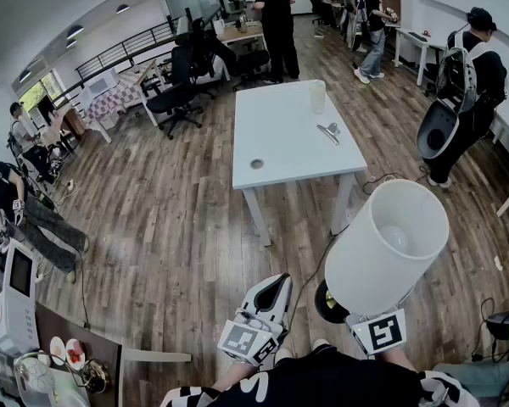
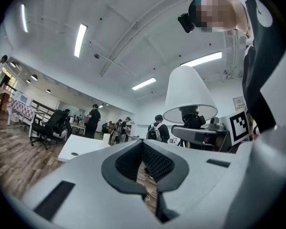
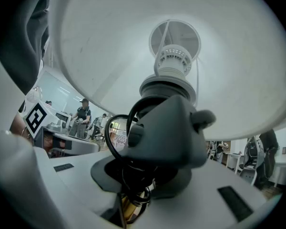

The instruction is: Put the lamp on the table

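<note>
A lamp with a white shade (image 1: 386,248) is held in front of me, tilted, its black base (image 1: 326,303) low beside my right gripper (image 1: 349,316), which is shut on the lamp's dark neck. In the right gripper view the shade (image 3: 181,42) fills the top, and the grey socket housing and a looped black cord sit between the jaws of the right gripper (image 3: 143,175). My left gripper (image 1: 270,295) hangs to the lamp's left, shut and empty. In the left gripper view the left gripper (image 2: 143,149) points level, with the lamp (image 2: 189,94) to its right. The white table (image 1: 280,134) stands ahead across the wood floor.
On the table are a clear cup (image 1: 318,96) and a small metal object (image 1: 329,131). Cords (image 1: 316,261) trail on the floor near the table's legs. Office chairs (image 1: 174,100) stand at the far left, people stand beyond and at right (image 1: 467,100), and a dark desk with dishes (image 1: 68,354) is at the bottom left.
</note>
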